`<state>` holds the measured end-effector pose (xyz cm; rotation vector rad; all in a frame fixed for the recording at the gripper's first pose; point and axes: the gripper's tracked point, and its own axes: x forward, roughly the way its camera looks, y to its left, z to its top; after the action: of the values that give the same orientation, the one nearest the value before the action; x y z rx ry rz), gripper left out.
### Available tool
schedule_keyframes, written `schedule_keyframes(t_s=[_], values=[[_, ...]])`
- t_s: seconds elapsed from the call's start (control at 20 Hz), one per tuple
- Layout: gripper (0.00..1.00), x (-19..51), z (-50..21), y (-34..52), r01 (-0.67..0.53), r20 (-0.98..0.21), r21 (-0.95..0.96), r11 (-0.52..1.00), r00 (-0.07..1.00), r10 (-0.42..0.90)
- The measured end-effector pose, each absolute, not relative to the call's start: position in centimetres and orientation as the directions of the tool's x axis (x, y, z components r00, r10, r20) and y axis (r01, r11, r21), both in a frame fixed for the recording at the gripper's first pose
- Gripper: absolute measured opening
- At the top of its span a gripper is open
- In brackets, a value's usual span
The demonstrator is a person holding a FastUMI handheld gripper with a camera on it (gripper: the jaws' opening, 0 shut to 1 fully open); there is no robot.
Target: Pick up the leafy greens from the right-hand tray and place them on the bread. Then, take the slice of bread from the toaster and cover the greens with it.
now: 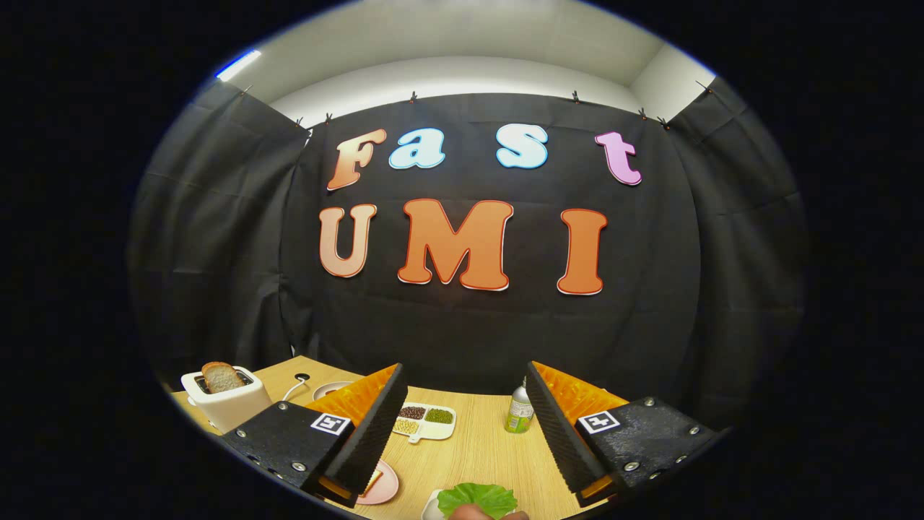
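So the gripper (462, 426) is held up above the table, fingers spread wide apart with nothing between them, both angled forward and slightly inward toward the far wall. Down low between the two fingers you can just catch a bit of a person's hand (482, 513), fingertips poking in, too little showing to say how it's posed.

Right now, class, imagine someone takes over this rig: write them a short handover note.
Tongs: open, holding nothing, raised above the table.
Leafy greens: on their tray, low between the fingers, not yet picked up.
Pink plate with the base bread: beside the left finger, mostly hidden.
Toaster: beyond the left finger, bread slice standing in its slot.
Done: nothing.
Left: greens onto the bread, then cover with the toaster slice.
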<state>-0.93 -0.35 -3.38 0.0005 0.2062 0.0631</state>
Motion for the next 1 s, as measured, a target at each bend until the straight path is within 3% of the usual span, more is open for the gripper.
schedule_keyframes(t_s=[0.35, 0.6, 1.0], values=[[0.99, -2.6, -10.2, 0.2, -0.123, -0.457, 0.012, 0.992, 0.882, 0.115], [0.99, -4.4, -15.4, 0.4, -0.148, -0.649, 0.058, 0.987, 0.746, 0.15], [1.0, -7.3, -23.1, 0.0, -0.144, -0.836, 0.109, 0.984, 0.523, 0.169]])
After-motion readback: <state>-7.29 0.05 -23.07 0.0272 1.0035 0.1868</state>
